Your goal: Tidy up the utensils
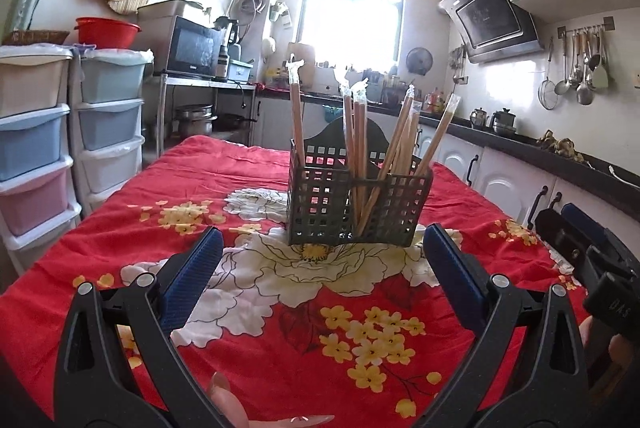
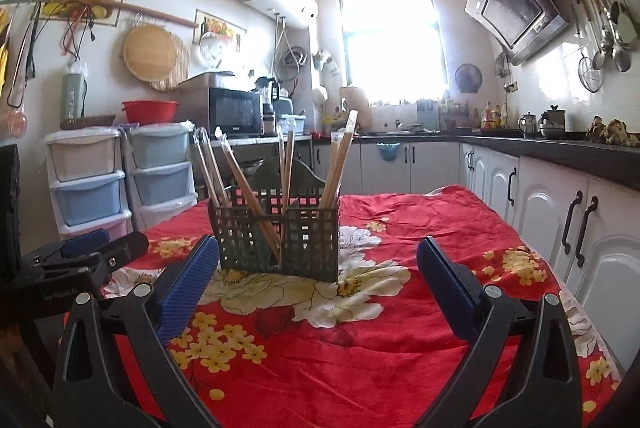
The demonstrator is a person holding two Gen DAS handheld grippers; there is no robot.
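A dark perforated plastic utensil holder [image 1: 358, 205] stands upright on the red floral tablecloth [image 1: 200, 179]. It holds several pairs of wrapped wooden chopsticks [image 1: 400, 143] leaning in its compartments. My left gripper [image 1: 322, 248] is open and empty, a short way in front of the holder. In the right wrist view the holder [image 2: 276, 240] and chopsticks [image 2: 248, 187] sit ahead and slightly left. My right gripper [image 2: 314, 260] is open and empty, just in front of the holder. The right gripper also shows at the right edge of the left wrist view [image 1: 580, 252].
Plastic drawer towers [image 1: 60, 131] stand left of the table. White cabinets with a dark counter [image 2: 560, 155] run along the right. A microwave [image 1: 192, 45] sits on a shelf behind. The left gripper's body [image 2: 80, 256] shows at the left of the right wrist view.
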